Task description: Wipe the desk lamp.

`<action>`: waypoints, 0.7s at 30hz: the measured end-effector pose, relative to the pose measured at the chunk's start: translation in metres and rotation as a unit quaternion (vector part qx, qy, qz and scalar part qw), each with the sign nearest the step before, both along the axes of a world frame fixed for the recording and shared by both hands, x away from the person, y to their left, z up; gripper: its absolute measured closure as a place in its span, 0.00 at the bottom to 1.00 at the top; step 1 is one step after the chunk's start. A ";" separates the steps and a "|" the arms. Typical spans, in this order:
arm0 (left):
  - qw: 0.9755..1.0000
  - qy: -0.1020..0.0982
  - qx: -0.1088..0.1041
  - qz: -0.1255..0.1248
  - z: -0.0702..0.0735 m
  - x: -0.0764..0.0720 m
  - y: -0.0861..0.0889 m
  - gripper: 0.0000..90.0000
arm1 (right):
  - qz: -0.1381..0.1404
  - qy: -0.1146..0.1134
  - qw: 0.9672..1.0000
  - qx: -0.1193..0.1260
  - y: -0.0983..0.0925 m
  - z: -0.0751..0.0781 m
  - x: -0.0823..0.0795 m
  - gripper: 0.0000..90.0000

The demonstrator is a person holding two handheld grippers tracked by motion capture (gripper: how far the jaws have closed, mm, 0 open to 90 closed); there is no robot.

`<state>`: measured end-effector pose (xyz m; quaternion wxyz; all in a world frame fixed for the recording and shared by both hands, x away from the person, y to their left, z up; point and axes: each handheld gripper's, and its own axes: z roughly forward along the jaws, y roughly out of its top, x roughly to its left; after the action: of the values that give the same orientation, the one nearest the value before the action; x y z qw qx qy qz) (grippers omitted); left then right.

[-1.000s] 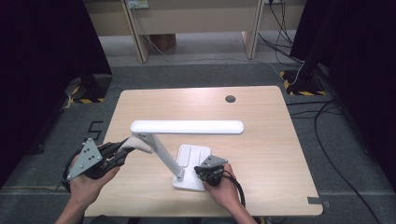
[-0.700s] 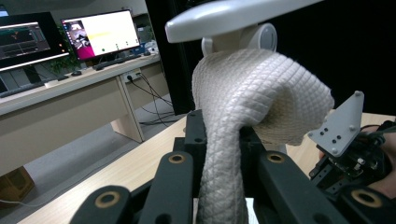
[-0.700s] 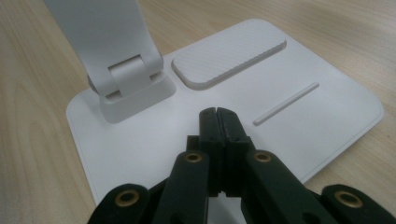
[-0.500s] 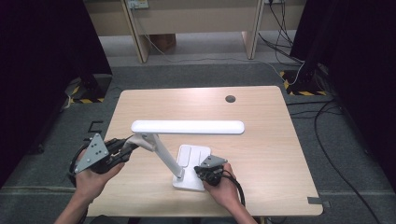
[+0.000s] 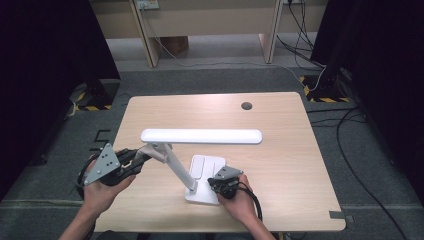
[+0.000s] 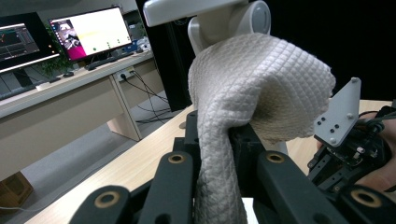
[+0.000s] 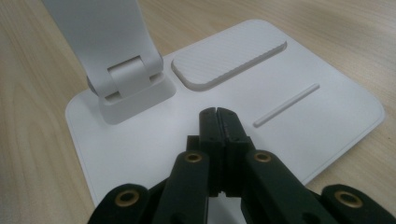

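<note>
Right, your left gripper (image 5: 134, 159) is clamped on the white cloth (image 6: 252, 93) at the lamp's (image 5: 200, 136) upper hinge, mid-wipe, while your right gripper (image 7: 218, 122), jaws closed empty, presses the base (image 7: 327, 116) near you. Next, I'd run the cloth rightward along the head, keeping that base pinned.

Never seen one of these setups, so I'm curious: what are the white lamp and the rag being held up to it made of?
The lamp looks like matte white moulded plastic: smooth, seamless, softly rounded. The rag seems a woven off-white cloth: quilted diamond texture, limp folds.

Cloth (image 6: 252, 93) against lamp (image 5: 200, 136) on table (image 5: 280, 150)
</note>
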<state>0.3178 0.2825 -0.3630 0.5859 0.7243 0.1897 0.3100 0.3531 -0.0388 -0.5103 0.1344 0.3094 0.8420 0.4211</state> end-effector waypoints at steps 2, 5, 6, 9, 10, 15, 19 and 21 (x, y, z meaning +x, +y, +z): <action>1.000 0.000 0.001 -0.001 -0.002 0.000 -0.001 0.89 | 0.000 0.000 1.000 -0.001 0.000 0.000 0.000 1.00; 1.000 0.001 0.004 -0.002 -0.005 0.000 -0.001 0.89 | 0.000 0.001 1.000 -0.003 0.000 0.000 0.000 1.00; 1.000 0.001 0.007 -0.003 -0.005 0.000 -0.001 0.89 | 0.001 0.000 1.000 -0.004 0.000 0.001 0.000 1.00; 1.000 0.000 0.013 -0.006 -0.008 0.000 -0.002 0.89 | 0.000 0.001 1.000 -0.001 0.000 0.000 0.000 1.00; 1.000 0.002 0.015 -0.008 -0.010 0.000 -0.003 0.89 | 0.000 0.000 1.000 -0.002 0.000 0.000 0.000 1.00; 1.000 0.002 0.022 -0.009 -0.016 0.000 -0.004 0.89 | 0.000 0.000 1.000 -0.004 0.000 0.000 0.000 1.00; 1.000 0.001 0.029 -0.010 -0.019 -0.001 -0.006 0.89 | 0.000 0.000 1.000 -0.003 0.000 0.000 0.000 1.00; 0.999 0.002 0.034 -0.011 -0.020 -0.001 -0.006 0.89 | 0.000 0.000 1.000 -0.003 0.000 0.000 0.000 1.00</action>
<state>0.3173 0.2760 -0.3832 0.5640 0.7463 0.1721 0.3086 0.3531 -0.0385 -0.5100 0.1350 0.3093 0.8431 0.4186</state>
